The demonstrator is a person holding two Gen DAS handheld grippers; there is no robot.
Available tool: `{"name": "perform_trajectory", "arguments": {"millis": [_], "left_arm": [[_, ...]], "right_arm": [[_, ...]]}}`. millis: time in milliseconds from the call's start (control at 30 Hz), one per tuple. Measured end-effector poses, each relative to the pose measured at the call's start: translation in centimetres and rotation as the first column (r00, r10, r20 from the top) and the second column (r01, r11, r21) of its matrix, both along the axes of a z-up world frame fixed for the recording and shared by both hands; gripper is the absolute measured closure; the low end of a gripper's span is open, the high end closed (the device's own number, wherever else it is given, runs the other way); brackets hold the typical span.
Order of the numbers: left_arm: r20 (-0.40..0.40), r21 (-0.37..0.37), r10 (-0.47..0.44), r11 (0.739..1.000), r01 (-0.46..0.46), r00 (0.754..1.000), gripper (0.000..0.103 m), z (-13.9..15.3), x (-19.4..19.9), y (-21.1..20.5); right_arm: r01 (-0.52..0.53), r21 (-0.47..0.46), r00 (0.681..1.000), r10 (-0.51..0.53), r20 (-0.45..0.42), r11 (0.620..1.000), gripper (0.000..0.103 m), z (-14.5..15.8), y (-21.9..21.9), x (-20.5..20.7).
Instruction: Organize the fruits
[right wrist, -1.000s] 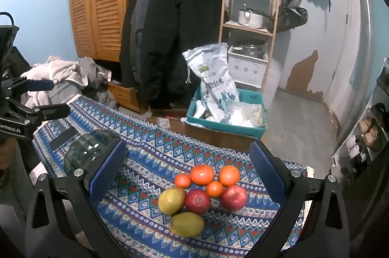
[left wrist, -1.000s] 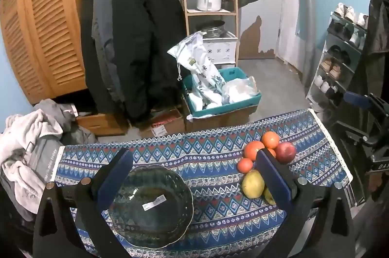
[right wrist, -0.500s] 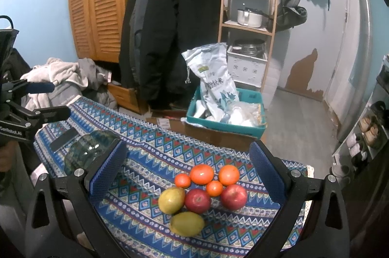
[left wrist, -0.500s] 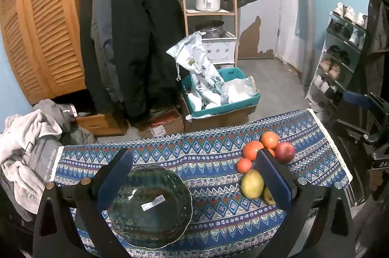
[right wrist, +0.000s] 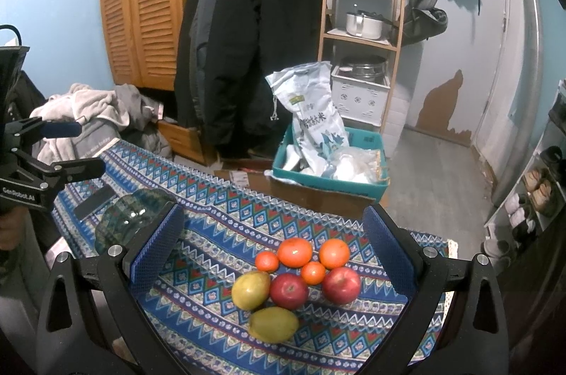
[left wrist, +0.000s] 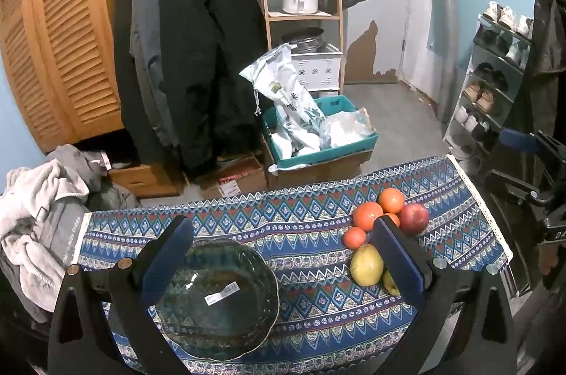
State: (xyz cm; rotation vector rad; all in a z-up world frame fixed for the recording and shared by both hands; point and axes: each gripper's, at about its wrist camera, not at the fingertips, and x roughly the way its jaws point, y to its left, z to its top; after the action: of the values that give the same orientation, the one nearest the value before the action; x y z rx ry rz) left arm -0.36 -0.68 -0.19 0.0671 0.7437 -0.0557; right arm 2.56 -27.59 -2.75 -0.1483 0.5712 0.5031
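Coats hang behind a table draped in a blue patterned cloth (left wrist: pixel 300 226), and both my tools hover above it. From my left gripper (left wrist: pixel 283 263) I see its blue pads spread wide, gripping nothing, with the dark glass bowl (left wrist: pixel 219 300) below them near the table's front left edge. My right gripper (right wrist: pixel 272 251) is equally wide and empty, framing the fruit cluster toward the right end: two red apples (right wrist: pixel 341 285), two larger oranges (right wrist: pixel 294 252), two small ones (right wrist: pixel 267 261) and two yellow-green mangoes (right wrist: pixel 250 289), all touching or just beside one another. A phone (right wrist: pixel 94 201) lies beside the bowl.
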Motion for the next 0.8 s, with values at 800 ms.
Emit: {"name": "perform_trajectory", "arguments": {"millis": [800], "left_arm": [[-0.002,0.005,-0.001,1.000,0.001,1.000,0.001,-0.17,-0.06,-0.42]], "right_arm": [[-0.003,0.003,1.000,0.003,0.000,1.000,0.003,-0.13,0.14,-0.40]]}}
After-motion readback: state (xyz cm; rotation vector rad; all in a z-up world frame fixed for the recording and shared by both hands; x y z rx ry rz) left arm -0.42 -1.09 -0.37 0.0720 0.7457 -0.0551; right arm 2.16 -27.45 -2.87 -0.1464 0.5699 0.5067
